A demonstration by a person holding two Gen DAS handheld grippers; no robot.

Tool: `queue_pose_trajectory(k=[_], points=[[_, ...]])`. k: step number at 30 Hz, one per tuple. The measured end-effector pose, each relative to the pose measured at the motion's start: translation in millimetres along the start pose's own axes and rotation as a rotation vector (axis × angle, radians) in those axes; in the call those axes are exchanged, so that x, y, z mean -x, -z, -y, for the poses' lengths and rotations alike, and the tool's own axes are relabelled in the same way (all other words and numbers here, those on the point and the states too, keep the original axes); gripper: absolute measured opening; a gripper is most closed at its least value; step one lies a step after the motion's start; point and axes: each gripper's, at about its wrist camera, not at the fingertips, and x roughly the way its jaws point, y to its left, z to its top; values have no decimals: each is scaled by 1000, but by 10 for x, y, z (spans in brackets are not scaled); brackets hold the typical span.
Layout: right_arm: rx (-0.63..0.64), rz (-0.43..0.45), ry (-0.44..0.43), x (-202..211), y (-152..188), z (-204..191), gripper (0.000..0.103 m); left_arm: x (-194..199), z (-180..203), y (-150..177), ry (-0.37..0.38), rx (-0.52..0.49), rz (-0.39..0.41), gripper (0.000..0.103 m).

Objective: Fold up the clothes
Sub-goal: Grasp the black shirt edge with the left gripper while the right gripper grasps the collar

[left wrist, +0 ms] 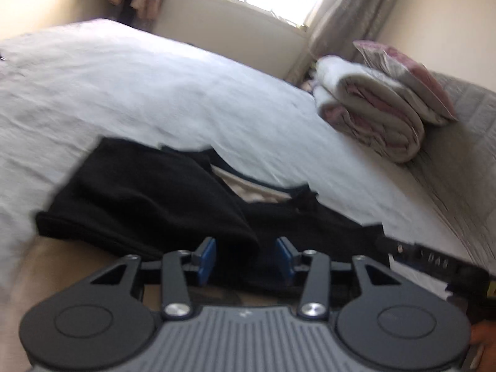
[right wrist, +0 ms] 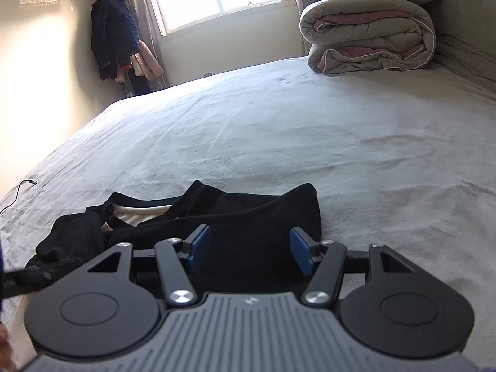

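both grippers' fingers [right wrist: 203, 245] spread over black garment [right wrist: 235, 217] on bed [right wrist: 310, 130]

Left tongs [left wrist: 245, 255]: blue pads [left wrist: 207, 255] spread apart, nothing between them, the view rolled to one side and blurred. Right tongs [right wrist: 250, 251]: pads [right wrist: 302, 254] likewise parted and empty, held level. The right tongs' body enters the left view's lower right.

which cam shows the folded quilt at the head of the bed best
The right wrist view: the folded quilt is sharp there, its grey and pink layers stacked on the bed under the pillows. The left wrist view shows the same bundle tilted, smaller and smeared by motion blur.
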Motion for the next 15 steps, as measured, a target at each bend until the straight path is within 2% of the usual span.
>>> queue_pose_trajectory(k=[2, 9, 13, 15], points=[[5, 2, -13, 13, -4, -26, 61, 50, -114, -61, -56, 26, 19, 54], [16, 6, -65, 15, -7, -143, 61, 80, -584, -244, -273, 177, 90, 54], [16, 1, -81, -6, -5, -188, 61, 4, -695, -285, -333, 202, 122, 52], [14, -2, -93, -20, -2, -208, 61, -66, -696, -297, -341, 193, 125, 39]])
